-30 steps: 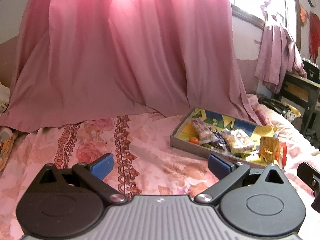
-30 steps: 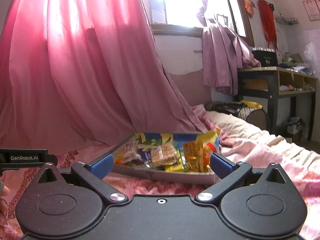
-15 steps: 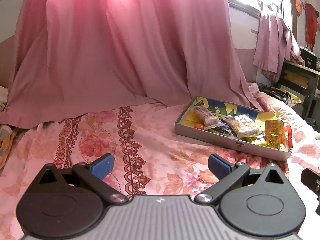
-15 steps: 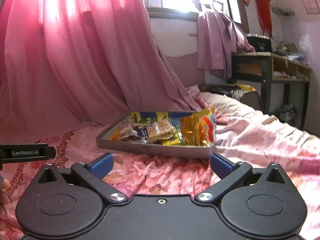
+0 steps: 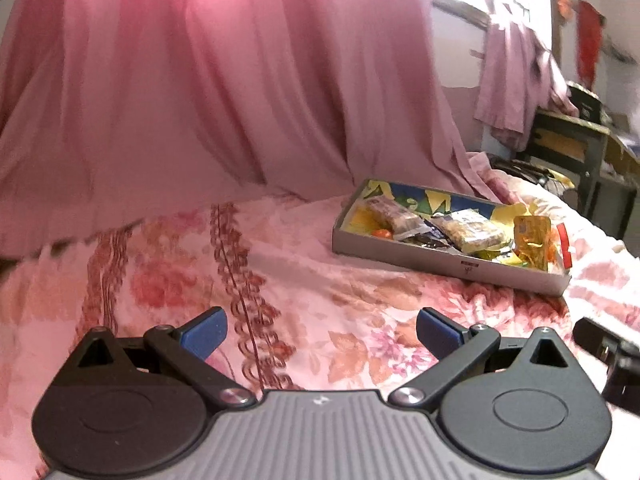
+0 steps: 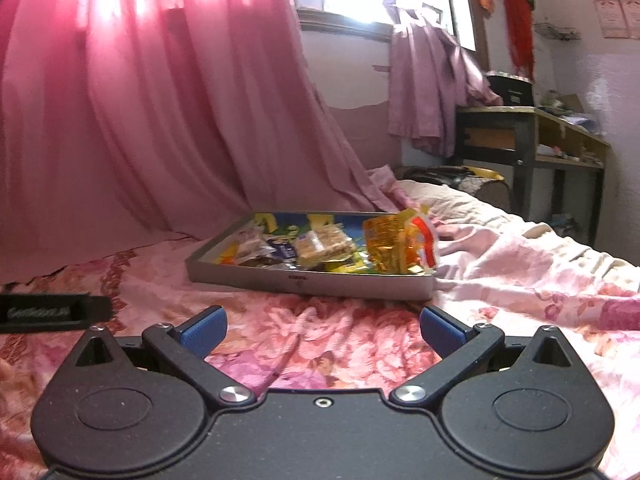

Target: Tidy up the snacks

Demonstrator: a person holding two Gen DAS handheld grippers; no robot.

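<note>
Left gripper (image 5: 322, 330) spread wide, nothing between its blue pads (image 5: 204, 330), held over the floral bedspread (image 5: 304, 280). Right gripper (image 6: 322, 330) likewise spread wide and holding nothing, also over the bedspread, pointed at the tray's near long wall.

Grey tray (image 6: 320, 282) lies flat on the bedspread, ahead of both grippers and apart from them (seen to the front-right in the left wrist view). Inside it, a heap of snacks: clear-wrapped biscuit pack (image 6: 324, 242) near the middle, dark blue wrapper (image 6: 282, 248) just beside it, orange-yellow pouch (image 6: 386, 246) standing up at the right end, its red-and-white edge leaning over the tray's right corner. Small orange piece (image 5: 382, 233) at the left end, against the near wall.

Pink curtain (image 6: 160, 100) hangs behind the tray.
</note>
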